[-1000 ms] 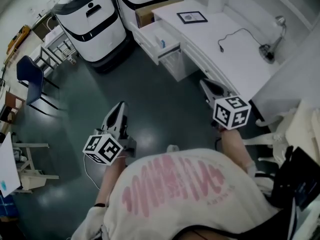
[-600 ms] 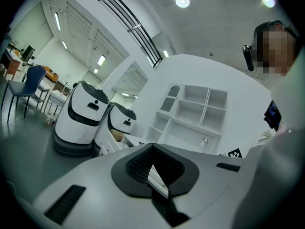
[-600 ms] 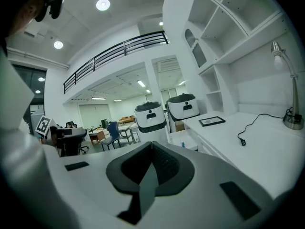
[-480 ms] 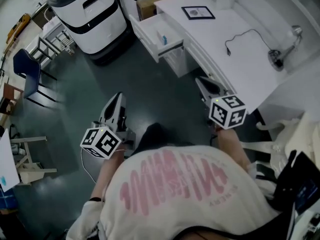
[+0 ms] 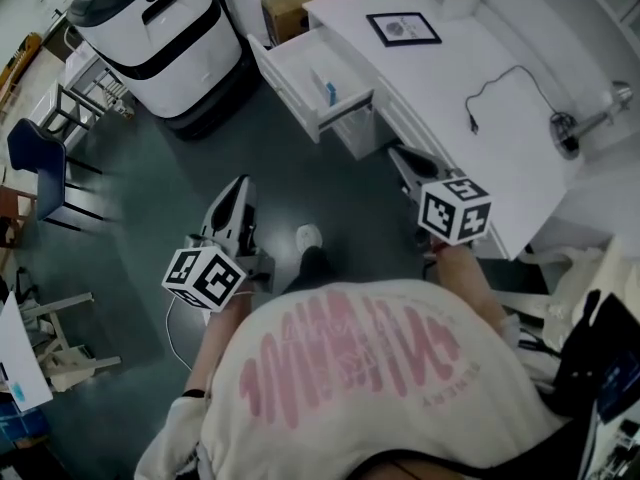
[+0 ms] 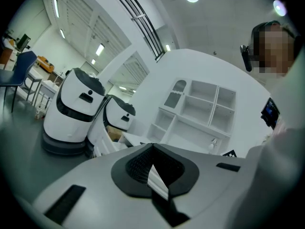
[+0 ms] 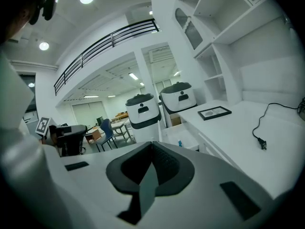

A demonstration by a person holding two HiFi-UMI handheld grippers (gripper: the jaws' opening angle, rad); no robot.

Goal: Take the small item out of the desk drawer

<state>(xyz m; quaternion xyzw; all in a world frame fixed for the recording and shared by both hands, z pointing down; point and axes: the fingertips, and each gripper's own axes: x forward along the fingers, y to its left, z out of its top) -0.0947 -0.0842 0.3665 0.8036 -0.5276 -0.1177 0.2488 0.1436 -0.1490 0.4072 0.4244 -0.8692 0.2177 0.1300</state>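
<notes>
Moved closer to the white bench (image 5: 440, 88): head view has small blue item (image 5: 330, 92) in its open white drawer (image 5: 298, 68), left gripper (image 5: 238, 196) and right gripper (image 5: 402, 158) well short; left gripper view jaws closed, empty; right gripper view same.

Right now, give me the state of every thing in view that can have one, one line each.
desk drawer: pulled open
small blue item: inside the drawer, not taken out
left gripper: shut, empty, over the floor
right gripper: shut, empty, short of the drawer
power cord: plug end lying loose on the desktop
picture frame: lying flat on the desk
</notes>
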